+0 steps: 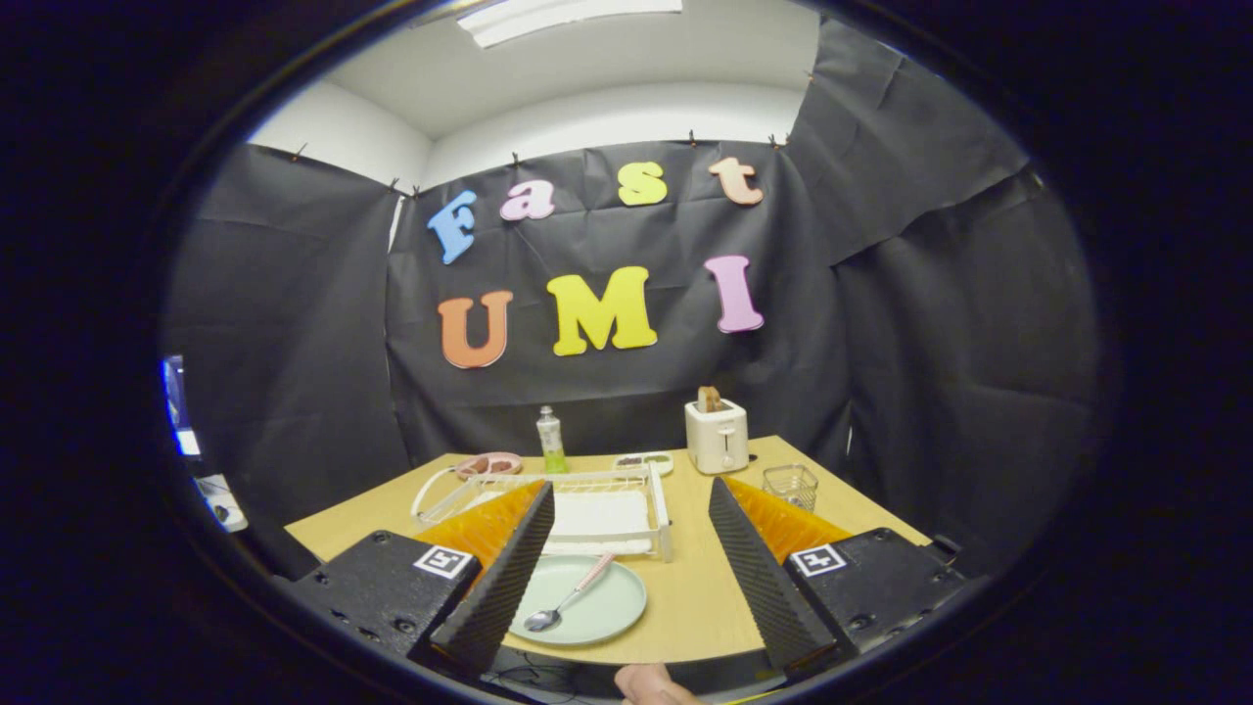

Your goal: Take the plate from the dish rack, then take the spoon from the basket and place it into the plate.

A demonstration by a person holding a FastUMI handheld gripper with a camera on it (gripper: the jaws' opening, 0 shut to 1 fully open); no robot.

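Table (705, 587) first, a pale wooden one, with a white dish rack (597, 509) standing on it beyond the gripper (626, 578), whose two fingers are spread wide with nothing between them but air. Just ahead of them, nearer the left finger, a light green plate (612, 607) lies flat on the wood in front of the rack, and the spoon (568, 599) rests in it, bowl toward the gripper. Further back stand a toaster (717, 437), a wire basket (790, 486) and a small green bottle (551, 441).

Pale green plate (587, 607) on table – spoon (568, 599) lying in it
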